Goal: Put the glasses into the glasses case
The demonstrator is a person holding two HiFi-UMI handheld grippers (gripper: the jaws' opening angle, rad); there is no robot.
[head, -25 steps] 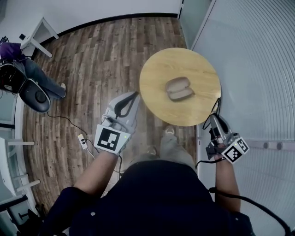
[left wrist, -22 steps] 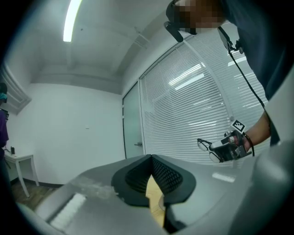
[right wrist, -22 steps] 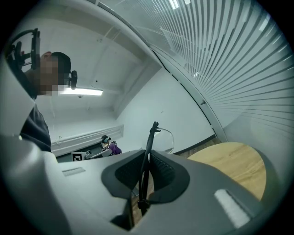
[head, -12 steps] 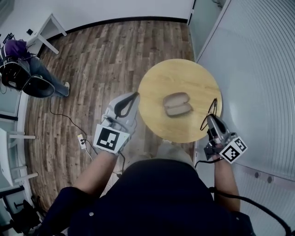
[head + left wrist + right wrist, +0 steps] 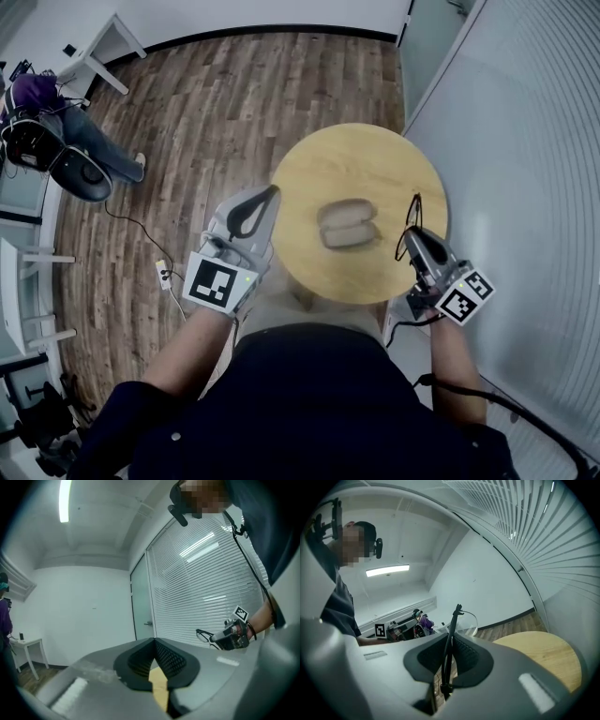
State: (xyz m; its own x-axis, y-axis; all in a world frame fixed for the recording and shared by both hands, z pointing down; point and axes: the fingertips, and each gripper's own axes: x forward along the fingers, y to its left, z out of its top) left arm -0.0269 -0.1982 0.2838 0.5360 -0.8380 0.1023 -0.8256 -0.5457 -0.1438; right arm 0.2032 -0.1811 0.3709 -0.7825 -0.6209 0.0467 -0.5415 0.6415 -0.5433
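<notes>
The right gripper [image 5: 449, 644] has its jaws clamped on one thin black temple of the glasses [image 5: 454, 613]. The temple stands up out of the jaws' tips, and a lens rim shows just beyond them. Seen from the head, the glasses are over the near edge of the round counter [image 5: 309, 169]. The glasses case [image 5: 347, 225] lies on the counter, well apart from those jaws and between the two grippers; it seems to be open. The left gripper [image 5: 153, 644] has its jaws together on nothing.

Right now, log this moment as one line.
left gripper: shut, empty | right gripper: shut on glasses | glasses case: open, on table | glasses: not yet in case
</notes>
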